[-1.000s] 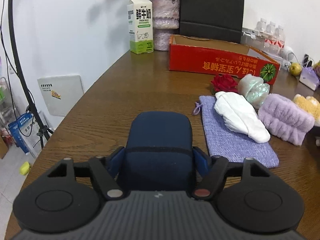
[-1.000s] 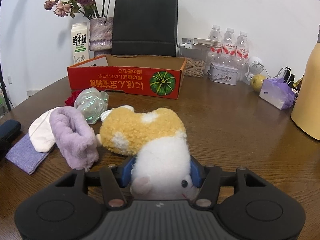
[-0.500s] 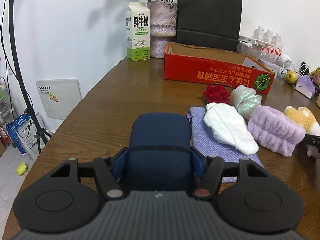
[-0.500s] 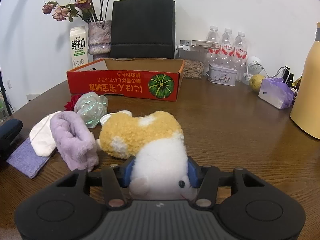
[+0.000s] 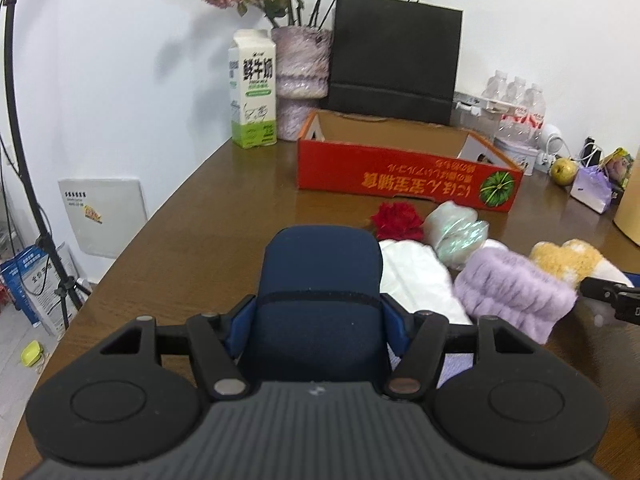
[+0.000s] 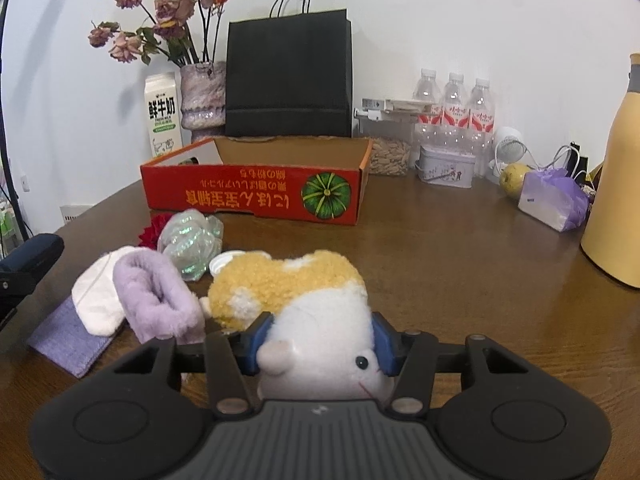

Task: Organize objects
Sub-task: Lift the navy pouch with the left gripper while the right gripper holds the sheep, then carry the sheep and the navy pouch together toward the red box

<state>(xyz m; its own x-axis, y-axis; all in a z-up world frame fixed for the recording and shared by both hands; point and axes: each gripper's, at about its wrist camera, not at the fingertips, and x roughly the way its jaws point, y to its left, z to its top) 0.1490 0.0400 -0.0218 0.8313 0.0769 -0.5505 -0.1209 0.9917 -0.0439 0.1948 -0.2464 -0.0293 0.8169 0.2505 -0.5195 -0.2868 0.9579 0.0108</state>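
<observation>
My left gripper (image 5: 318, 322) is shut on a navy blue soft case (image 5: 320, 264), held a little above the brown table (image 5: 224, 216). In the right wrist view, my right gripper (image 6: 322, 340) is shut on a white and tan plush toy (image 6: 288, 284), its blue pads pressed into the white head. Between the two lie a fluffy purple band (image 5: 512, 292), a white cloth (image 5: 416, 280), a shiny wrapped bundle (image 5: 456, 232), a red rose (image 5: 396, 220) and a flat purple pouch (image 6: 68, 340). An open red cardboard box (image 5: 404, 176) stands behind them with nothing showing inside.
A milk carton (image 5: 253, 92), a vase of dried flowers (image 5: 300, 80) and a black paper bag (image 5: 394, 60) line the wall behind the box. Water bottles (image 6: 456, 104), a tin (image 6: 446, 168), a purple packet (image 6: 552, 200) and a yellow jug (image 6: 616, 200) stand on the right. The table's curved edge runs on the left beside a tripod (image 5: 24, 160).
My left gripper has risen with the navy case and drifted right, so the case now overlaps the white cloth. The right gripper's pads have squeezed the plush toy slightly narrower.
</observation>
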